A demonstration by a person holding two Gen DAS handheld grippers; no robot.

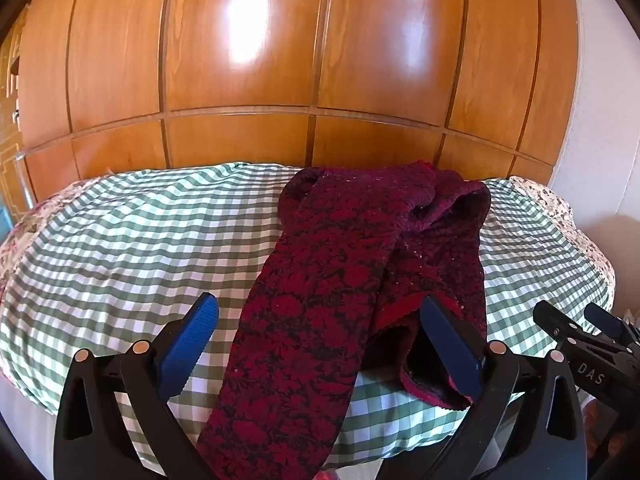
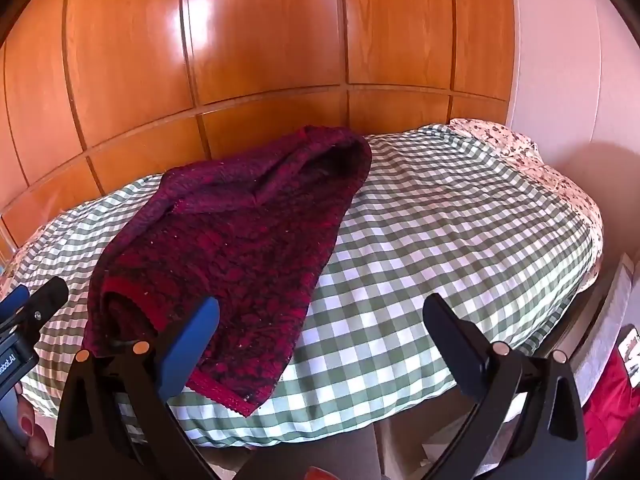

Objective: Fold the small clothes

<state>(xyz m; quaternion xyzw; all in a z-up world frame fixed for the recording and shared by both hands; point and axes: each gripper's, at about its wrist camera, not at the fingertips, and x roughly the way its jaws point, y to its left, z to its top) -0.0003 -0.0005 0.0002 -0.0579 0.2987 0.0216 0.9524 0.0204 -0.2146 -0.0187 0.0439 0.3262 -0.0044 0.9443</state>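
Note:
A dark red floral garment [image 1: 336,280] lies crumpled lengthwise on a green-and-white checked bedcover [image 1: 120,240]; one long part hangs over the near edge. It also shows in the right wrist view [image 2: 240,248]. My left gripper [image 1: 320,320] is open, its blue fingers on either side of the garment's near part, holding nothing. My right gripper [image 2: 320,320] is open and empty above the near bed edge, just right of the garment hem. The right gripper also shows at the right edge of the left wrist view [image 1: 576,328].
A glossy wooden wardrobe wall [image 1: 280,60] stands behind the bed. A flowered sheet [image 2: 520,140] edges the bed at the far right. A pale wall [image 2: 560,80] and red fabric [image 2: 608,400] are at the right. A cardboard box [image 2: 400,448] sits below.

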